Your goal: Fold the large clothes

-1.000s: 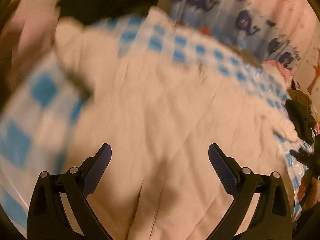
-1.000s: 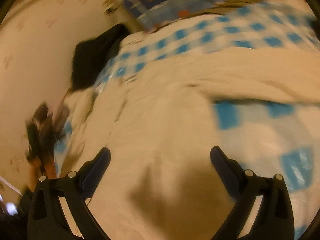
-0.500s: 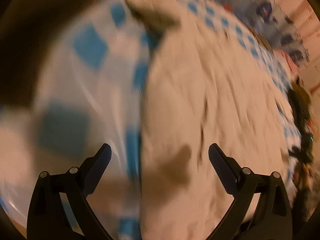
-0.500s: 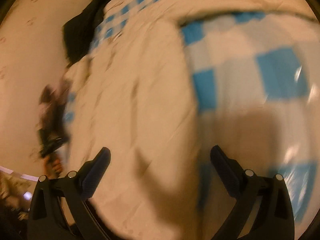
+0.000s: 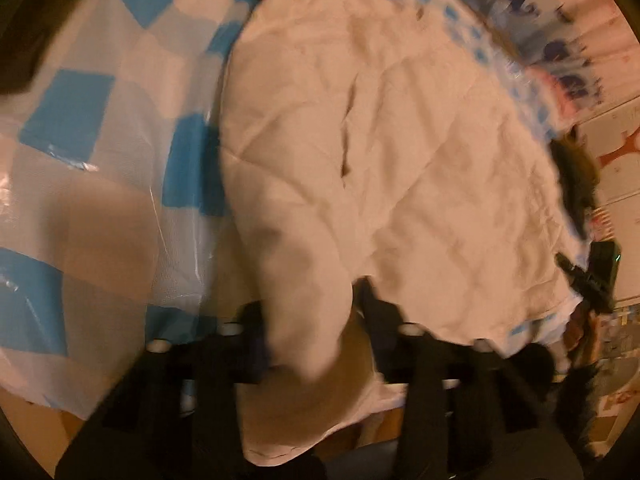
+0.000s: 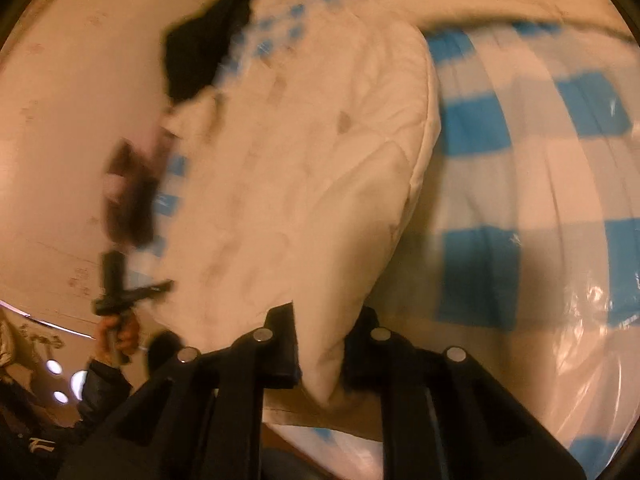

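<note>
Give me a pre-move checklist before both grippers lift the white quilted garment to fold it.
1. Right gripper has cloth: ok, shut on a corner of the white quilted garment.
2. Left gripper has cloth: ok so far, a fold of the white quilted garment is pinched between its fingers while the jaws are closing.
3. Each gripper holds a single layer: cannot tell, the folds bunch at the fingers.
4. Garment lies flat on the blue checked cover: not ok, wrinkled and bunched near both grippers.
5. Black garment clear of the white one: cannot tell, it lies at its far edge.
6. View sharp enough to judge edges: not ok, both blurred.
</note>
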`<state>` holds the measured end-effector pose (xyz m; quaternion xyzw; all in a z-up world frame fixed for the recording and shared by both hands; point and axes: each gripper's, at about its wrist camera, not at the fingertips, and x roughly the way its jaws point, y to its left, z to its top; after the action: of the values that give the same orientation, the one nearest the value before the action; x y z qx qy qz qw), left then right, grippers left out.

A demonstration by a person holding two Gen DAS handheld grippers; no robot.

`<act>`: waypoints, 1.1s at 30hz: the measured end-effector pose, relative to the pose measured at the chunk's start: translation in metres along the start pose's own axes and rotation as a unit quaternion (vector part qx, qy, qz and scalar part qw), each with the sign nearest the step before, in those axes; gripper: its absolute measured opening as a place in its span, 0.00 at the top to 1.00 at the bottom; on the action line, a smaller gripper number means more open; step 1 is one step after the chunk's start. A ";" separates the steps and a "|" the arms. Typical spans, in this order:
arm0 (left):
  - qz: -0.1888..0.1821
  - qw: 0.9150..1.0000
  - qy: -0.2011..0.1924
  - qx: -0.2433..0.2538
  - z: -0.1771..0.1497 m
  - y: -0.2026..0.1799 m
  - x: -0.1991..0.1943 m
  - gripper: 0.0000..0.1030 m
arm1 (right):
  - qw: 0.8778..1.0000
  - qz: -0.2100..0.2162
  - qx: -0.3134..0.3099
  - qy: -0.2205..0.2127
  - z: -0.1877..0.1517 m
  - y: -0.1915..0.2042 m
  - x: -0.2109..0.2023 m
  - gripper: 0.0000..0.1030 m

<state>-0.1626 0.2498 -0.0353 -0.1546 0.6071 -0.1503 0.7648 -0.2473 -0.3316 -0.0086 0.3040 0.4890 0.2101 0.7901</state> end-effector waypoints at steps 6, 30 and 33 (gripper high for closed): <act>0.041 0.998 0.019 0.051 -0.025 -0.001 -0.031 0.78 | 0.997 -0.027 -0.064 0.023 -0.037 0.023 -0.029 0.87; 0.008 0.957 -0.198 0.210 0.056 -0.243 0.071 0.12 | 0.893 0.022 0.309 -0.327 0.118 -0.262 -0.176 0.29; -0.019 0.959 -0.197 0.202 0.080 -0.254 0.106 0.12 | 0.888 0.009 0.322 -0.327 0.137 -0.291 -0.174 0.29</act>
<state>-0.0718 -0.0203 -0.0050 -0.0346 0.3984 -0.2507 0.8816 -0.1892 -0.6902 -0.0495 0.5975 0.2405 -0.0630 0.7624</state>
